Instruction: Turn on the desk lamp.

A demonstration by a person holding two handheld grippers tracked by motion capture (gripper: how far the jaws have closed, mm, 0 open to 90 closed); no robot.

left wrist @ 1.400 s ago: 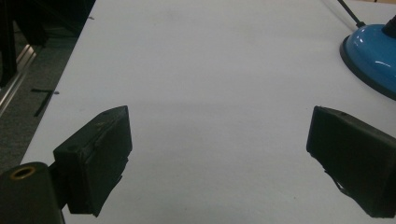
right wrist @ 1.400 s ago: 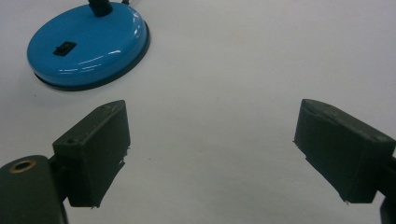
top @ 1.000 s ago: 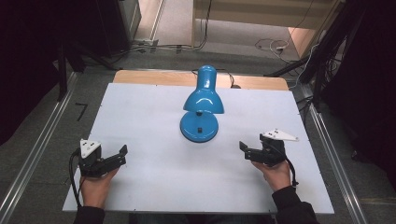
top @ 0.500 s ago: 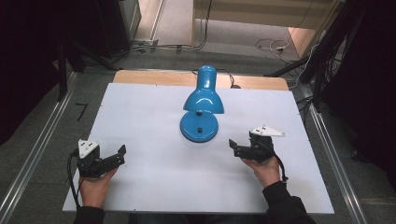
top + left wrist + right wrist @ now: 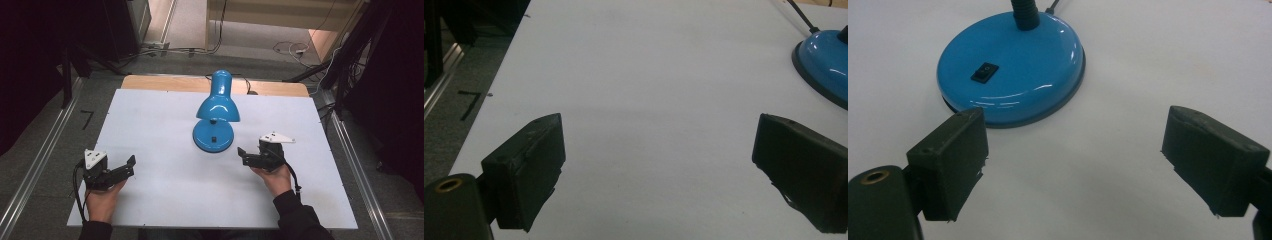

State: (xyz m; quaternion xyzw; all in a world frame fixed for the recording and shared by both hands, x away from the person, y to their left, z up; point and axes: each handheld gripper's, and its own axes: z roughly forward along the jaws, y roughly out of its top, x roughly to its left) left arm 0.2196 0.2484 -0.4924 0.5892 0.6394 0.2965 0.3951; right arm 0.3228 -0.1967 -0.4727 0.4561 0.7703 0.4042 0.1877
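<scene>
White tabletop (image 5: 165,125), blue lamp (image 5: 216,112) at centre, dark room, both grippers' jaws spread, empty.

My table (image 5: 150,125) has a white top, and a strip of bare wood (image 5: 160,82) shows along its far edge. Metal rails (image 5: 37,165) run along the grey floor on both sides of it. A small black mark (image 5: 87,119) sits on the floor just left of the table. Past the far edge, black cables (image 5: 190,50) trail over the floor, and a white cable (image 5: 292,49) lies loosely coiled farther right. A pale wooden panel (image 5: 280,12) stands at the back.
</scene>
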